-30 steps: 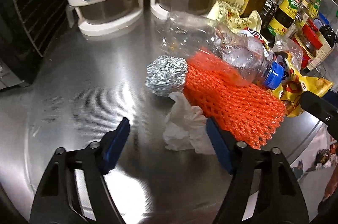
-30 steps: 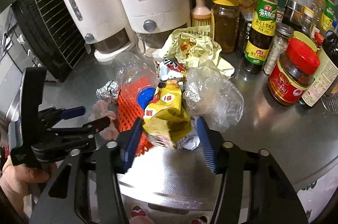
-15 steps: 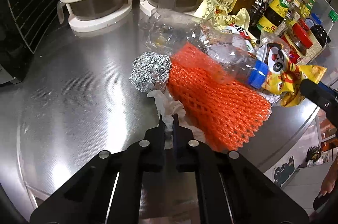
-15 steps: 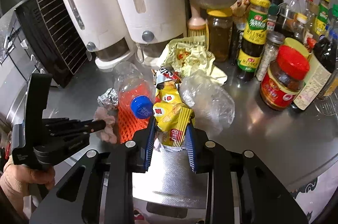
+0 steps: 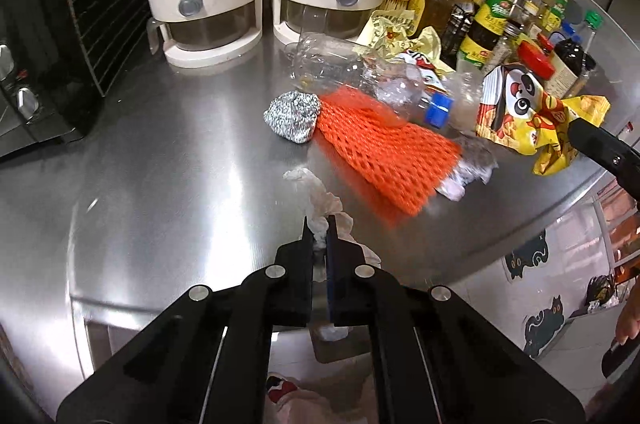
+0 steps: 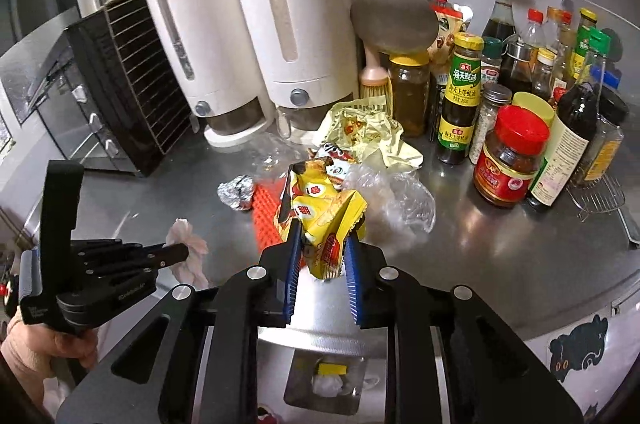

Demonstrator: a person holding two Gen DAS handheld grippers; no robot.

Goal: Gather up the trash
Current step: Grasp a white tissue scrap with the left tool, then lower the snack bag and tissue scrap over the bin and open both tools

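My left gripper (image 5: 319,224) is shut on a crumpled white tissue (image 5: 318,196), lifted a little above the steel counter (image 5: 160,164); it also shows in the right wrist view (image 6: 188,248). My right gripper (image 6: 322,240) is shut on a yellow snack bag (image 6: 320,208), held above the counter; the bag also shows in the left wrist view (image 5: 528,112). On the counter lie a foil ball (image 5: 292,114), an orange foam net (image 5: 384,148), a clear plastic bottle (image 5: 360,76) with a blue cap, a clear plastic bag (image 6: 396,200) and a yellow wrapper (image 6: 368,132).
Two white dispensers (image 6: 256,44) stand at the back. A black rack appliance (image 6: 120,84) is at the left. Sauce bottles and jars (image 6: 508,160) crowd the right. The counter's front edge (image 5: 520,236) is close; a hole with trash shows below (image 6: 328,380).
Both grippers closed, the left on the tissue and the right on the snack bag, then lifted and pulled back from the pile toward the counter's front edge.
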